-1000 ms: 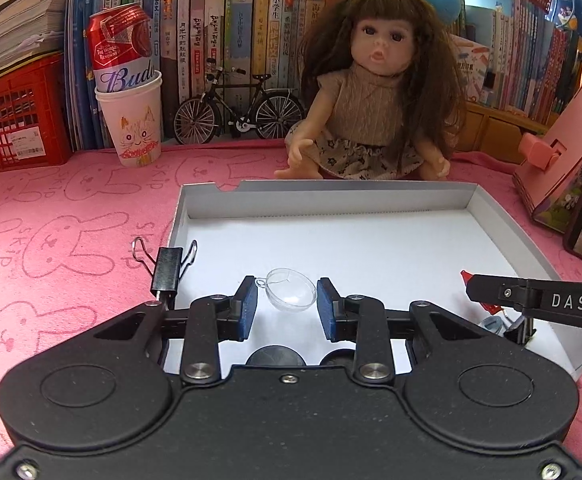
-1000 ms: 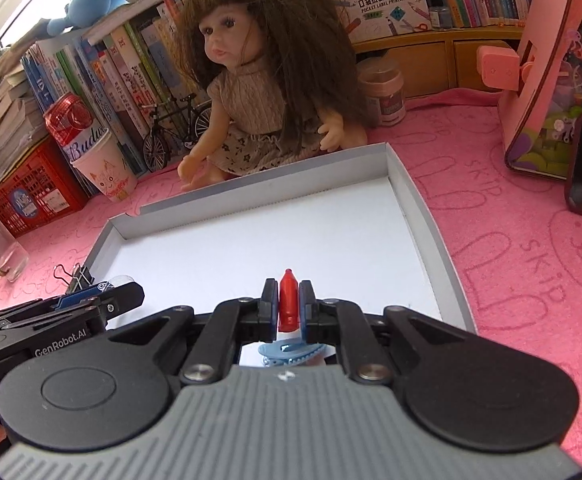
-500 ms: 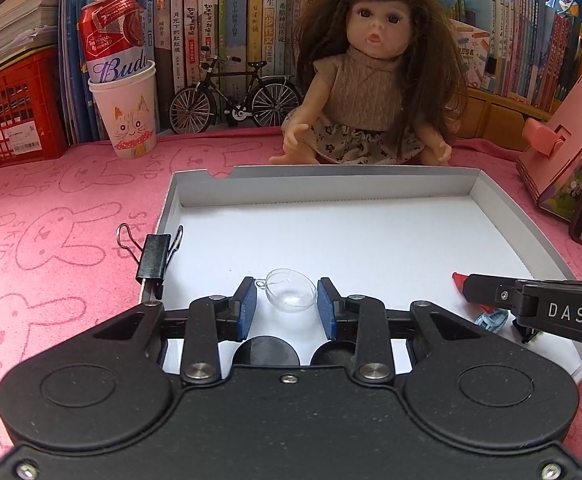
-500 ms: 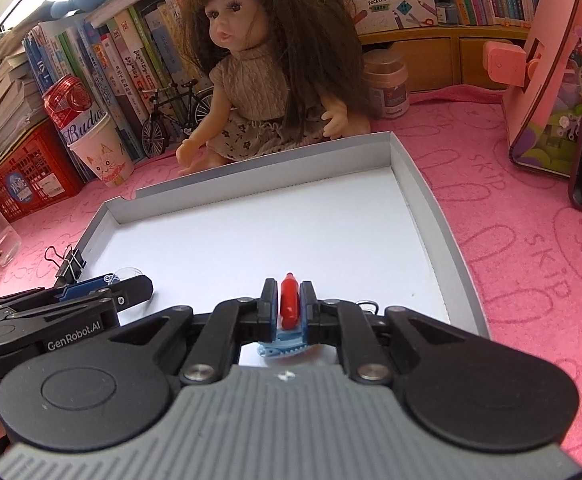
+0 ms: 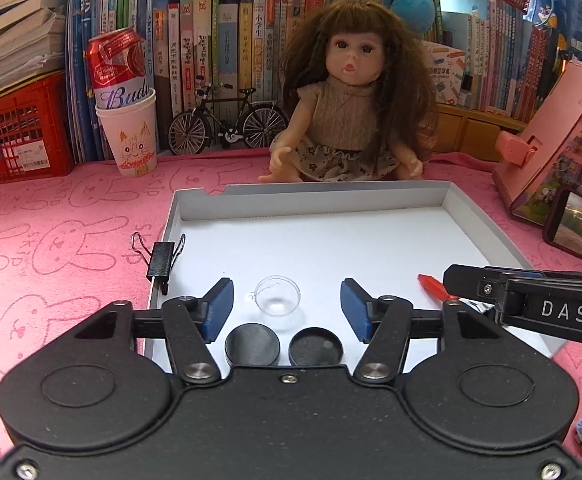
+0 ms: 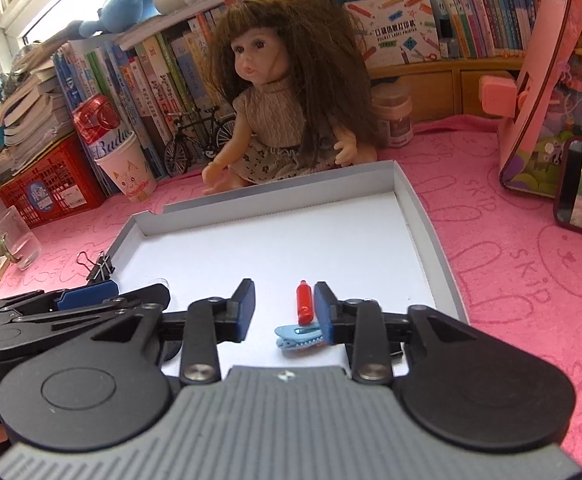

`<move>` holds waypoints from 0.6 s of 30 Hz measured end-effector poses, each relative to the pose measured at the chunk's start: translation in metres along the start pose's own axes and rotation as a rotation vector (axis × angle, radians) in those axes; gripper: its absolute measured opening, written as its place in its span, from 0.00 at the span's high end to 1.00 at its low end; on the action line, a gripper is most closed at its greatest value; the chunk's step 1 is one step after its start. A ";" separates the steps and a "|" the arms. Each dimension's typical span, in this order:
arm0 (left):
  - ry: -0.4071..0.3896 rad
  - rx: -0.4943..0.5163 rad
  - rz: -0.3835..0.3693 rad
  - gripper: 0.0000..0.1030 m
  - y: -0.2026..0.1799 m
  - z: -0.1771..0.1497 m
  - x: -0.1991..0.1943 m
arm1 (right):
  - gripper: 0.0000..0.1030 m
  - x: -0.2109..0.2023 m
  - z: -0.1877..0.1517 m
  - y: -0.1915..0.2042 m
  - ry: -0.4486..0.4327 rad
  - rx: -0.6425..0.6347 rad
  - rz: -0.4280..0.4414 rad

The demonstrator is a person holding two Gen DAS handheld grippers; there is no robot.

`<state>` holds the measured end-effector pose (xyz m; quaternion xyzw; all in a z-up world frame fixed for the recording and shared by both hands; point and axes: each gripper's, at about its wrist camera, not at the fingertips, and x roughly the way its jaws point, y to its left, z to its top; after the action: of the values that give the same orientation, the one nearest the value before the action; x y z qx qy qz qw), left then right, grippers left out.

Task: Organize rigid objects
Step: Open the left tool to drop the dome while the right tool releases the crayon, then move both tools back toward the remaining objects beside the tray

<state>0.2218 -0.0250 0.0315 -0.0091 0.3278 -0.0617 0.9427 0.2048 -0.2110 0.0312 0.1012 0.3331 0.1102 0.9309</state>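
Both grippers sit low over the near edge of the white tray [image 5: 475,236], which lies on the pink desk [image 5: 59,240]. My left gripper [image 5: 287,304] has its fingers spread wide, gripping nothing; the clear dome [image 5: 277,296] rests on the tray floor between the blue pads [image 5: 220,300], touching neither that I can see. Just nearer the camera, two black discs [image 5: 252,345] lie side by side on the tray, partly under the gripper body. A black clip [image 5: 162,258] hangs on the tray's left wall, handles out over the desk. From the right wrist view, my right gripper [image 6: 284,306] also has its fingers spread, gripping nothing. The red bottle [image 6: 303,302] lies on the tray floor close beside the right pad [image 6: 323,312]; I cannot tell whether they touch. A blue hair clip [image 6: 297,337] lies just below the bottle, its right end hidden behind that same finger. In the left wrist view the bottle's red tip [image 5: 431,283] pokes out from behind the right gripper's finger. Beyond the tray: doll [image 5: 351,104] seated against its far wall, toy bicycle [image 5: 227,124] and a cup [image 5: 129,140] holding a can [image 5: 117,64] to the left, books [image 5: 211,40] behind, red crate [image 5: 19,132] far left, pink stand [image 5: 559,140] on the right.
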 end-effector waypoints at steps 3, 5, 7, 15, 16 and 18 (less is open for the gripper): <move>-0.022 0.009 0.003 0.34 -0.003 -0.003 -0.013 | 0.39 -0.012 -0.003 0.001 -0.021 -0.011 0.013; -0.032 0.014 -0.004 0.32 -0.004 -0.005 -0.021 | 0.34 -0.020 -0.005 0.001 -0.035 -0.021 0.015; -0.037 0.015 -0.012 0.29 -0.005 -0.007 -0.029 | 0.31 -0.028 -0.007 0.002 -0.053 -0.044 0.011; -0.048 0.003 -0.056 0.25 -0.007 -0.022 -0.060 | 0.20 -0.059 -0.019 0.005 -0.107 -0.094 0.007; -0.049 0.003 -0.058 0.25 -0.007 -0.025 -0.064 | 0.19 -0.063 -0.021 0.005 -0.115 -0.096 0.003; -0.057 -0.001 -0.067 0.25 -0.007 -0.031 -0.073 | 0.19 -0.070 -0.025 0.004 -0.128 -0.096 -0.001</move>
<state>0.1447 -0.0224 0.0527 -0.0224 0.3002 -0.0926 0.9491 0.1353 -0.2236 0.0550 0.0631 0.2674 0.1189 0.9541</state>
